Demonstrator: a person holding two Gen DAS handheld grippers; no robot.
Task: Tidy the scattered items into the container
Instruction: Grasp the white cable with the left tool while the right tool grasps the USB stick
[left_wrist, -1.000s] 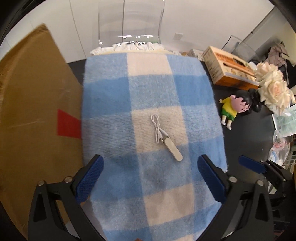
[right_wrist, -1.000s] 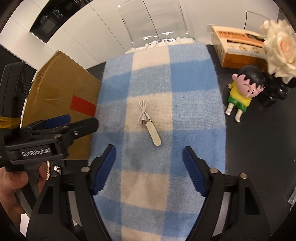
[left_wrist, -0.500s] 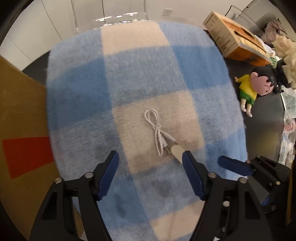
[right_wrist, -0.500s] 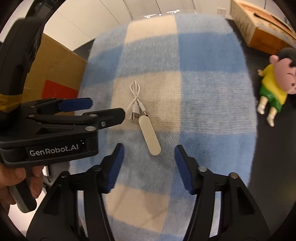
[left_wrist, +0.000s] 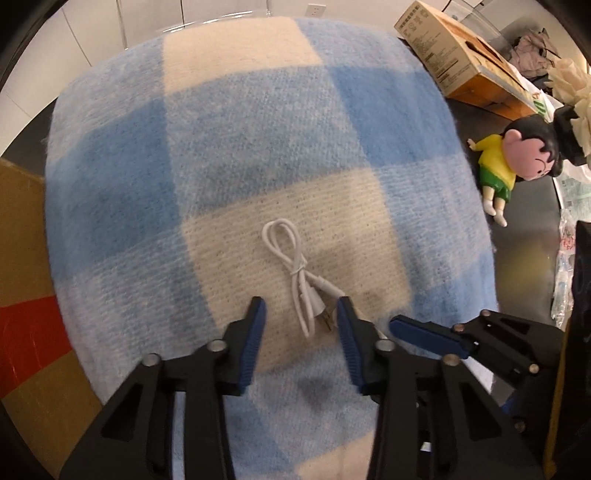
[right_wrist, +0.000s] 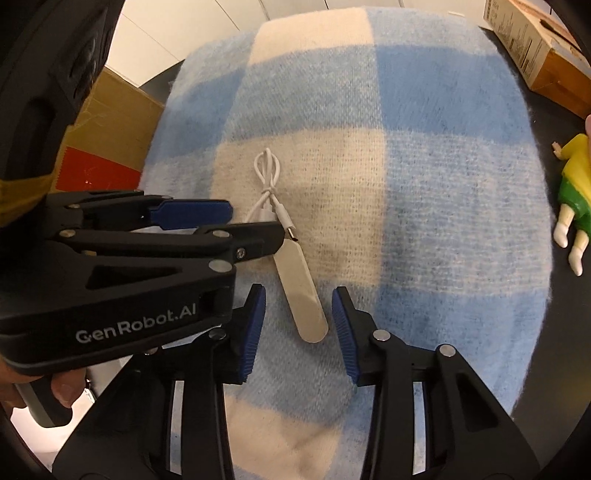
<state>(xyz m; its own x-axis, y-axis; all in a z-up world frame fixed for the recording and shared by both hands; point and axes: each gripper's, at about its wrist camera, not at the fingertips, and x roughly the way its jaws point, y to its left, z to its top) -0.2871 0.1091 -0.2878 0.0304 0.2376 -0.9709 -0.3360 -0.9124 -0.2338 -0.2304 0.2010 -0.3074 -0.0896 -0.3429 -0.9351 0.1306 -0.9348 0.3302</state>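
Right wrist view: right gripper (right_wrist: 298, 306) gaping around the stick (right_wrist: 300, 291), left gripper (left_wrist: 301, 319) gaping around the cable (left_wrist: 295, 275). Pre-grasp; both need to pinch next.

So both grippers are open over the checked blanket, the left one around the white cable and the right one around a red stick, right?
Not quite: the stick is beige, not red, as the right wrist view shows. The rest holds: both grippers are open over the blanket, the left gripper around the cable, the right gripper around the stick.
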